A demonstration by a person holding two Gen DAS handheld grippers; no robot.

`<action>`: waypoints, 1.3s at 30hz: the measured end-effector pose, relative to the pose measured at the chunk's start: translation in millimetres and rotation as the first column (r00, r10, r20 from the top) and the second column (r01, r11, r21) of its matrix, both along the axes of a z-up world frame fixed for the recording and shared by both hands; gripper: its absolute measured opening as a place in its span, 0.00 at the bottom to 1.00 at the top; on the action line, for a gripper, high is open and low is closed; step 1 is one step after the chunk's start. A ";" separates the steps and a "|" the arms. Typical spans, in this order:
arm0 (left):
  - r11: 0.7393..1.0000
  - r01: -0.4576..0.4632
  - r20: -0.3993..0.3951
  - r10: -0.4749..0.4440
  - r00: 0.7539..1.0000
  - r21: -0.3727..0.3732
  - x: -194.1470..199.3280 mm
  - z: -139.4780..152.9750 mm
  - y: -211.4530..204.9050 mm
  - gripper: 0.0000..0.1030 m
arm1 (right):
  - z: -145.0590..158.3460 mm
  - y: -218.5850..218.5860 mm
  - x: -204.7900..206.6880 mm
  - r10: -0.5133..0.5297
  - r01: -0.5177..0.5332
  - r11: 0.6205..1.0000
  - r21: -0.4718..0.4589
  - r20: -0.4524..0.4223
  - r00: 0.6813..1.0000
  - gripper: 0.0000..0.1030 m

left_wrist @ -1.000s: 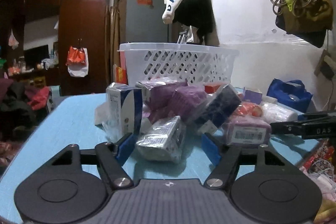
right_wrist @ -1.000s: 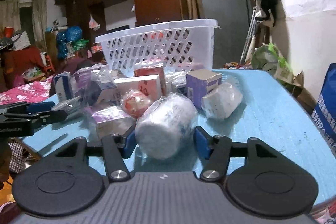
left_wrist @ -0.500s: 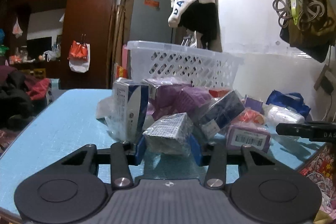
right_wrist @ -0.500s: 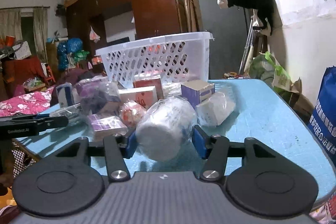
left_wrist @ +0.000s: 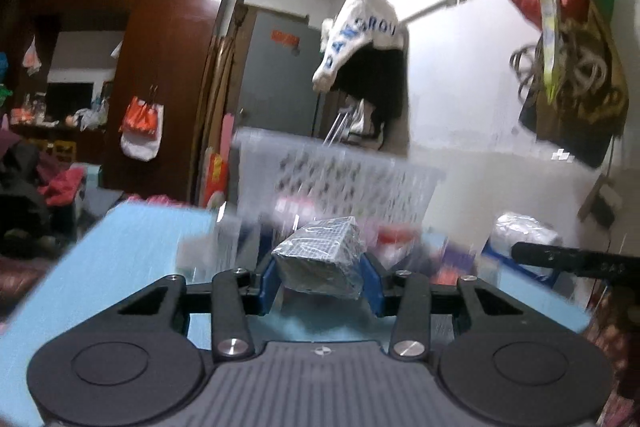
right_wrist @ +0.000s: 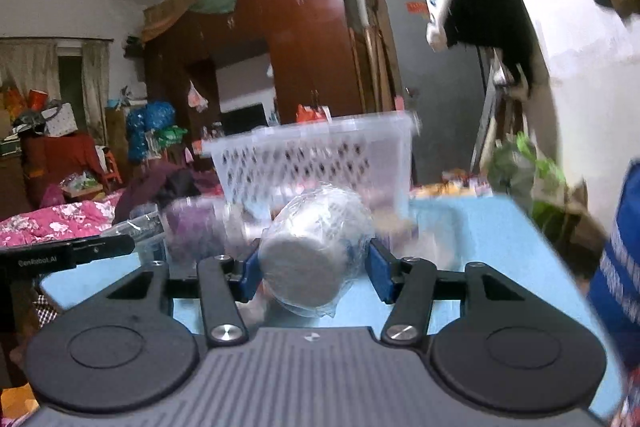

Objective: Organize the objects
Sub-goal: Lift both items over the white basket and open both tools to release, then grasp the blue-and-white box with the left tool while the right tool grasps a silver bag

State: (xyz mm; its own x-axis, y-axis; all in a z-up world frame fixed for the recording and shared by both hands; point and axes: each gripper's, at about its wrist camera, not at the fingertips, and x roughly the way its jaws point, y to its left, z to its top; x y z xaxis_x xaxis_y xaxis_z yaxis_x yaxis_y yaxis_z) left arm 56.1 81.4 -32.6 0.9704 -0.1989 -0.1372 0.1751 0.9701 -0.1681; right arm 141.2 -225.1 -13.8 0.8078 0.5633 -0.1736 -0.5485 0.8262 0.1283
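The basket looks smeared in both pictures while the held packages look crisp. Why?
Left wrist view: white basket and blue table streak with motion blur; the wrapped box, carried with the camera, stays sharp. Right wrist view: the same smear on the basket; the wrapped jar stays sharp, and a ceiling light glares at the top.

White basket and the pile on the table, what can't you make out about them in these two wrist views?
- White basket: contents hidden by its wall, both views.
- Pile on the blue table: motion-blurred, labels unreadable.
- Wrapped box in left gripper: print too small.
- Wrapped white roll in right gripper: underside hidden, so table contact unclear.
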 end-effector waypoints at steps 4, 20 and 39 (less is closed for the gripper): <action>1.000 0.021 0.073 -0.019 0.997 -0.017 25.6 55.5 -0.1 0.45 | 45.0 16.3 19.8 0.039 -0.038 0.999 -0.007 0.107 0.994 0.56; 1.000 -0.005 -0.188 0.009 0.982 0.025 196.1 100.9 -26.0 0.68 | 77.5 91.2 125.6 0.023 0.038 0.959 -0.282 0.210 0.978 1.00; 0.991 -0.104 -0.120 0.114 0.986 0.087 49.1 10.9 26.7 0.86 | -17.4 -9.3 97.0 -0.078 0.020 0.985 -0.169 -0.345 0.935 0.95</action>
State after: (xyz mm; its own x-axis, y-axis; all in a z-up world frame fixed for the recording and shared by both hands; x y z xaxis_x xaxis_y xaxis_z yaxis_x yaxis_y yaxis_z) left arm 105.2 108.1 -21.6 0.9599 -0.0766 -0.2698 0.0504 0.9934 -0.1027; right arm 238.2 -234.4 -31.1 0.7056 0.4655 -0.5342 -0.4513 0.8765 0.1676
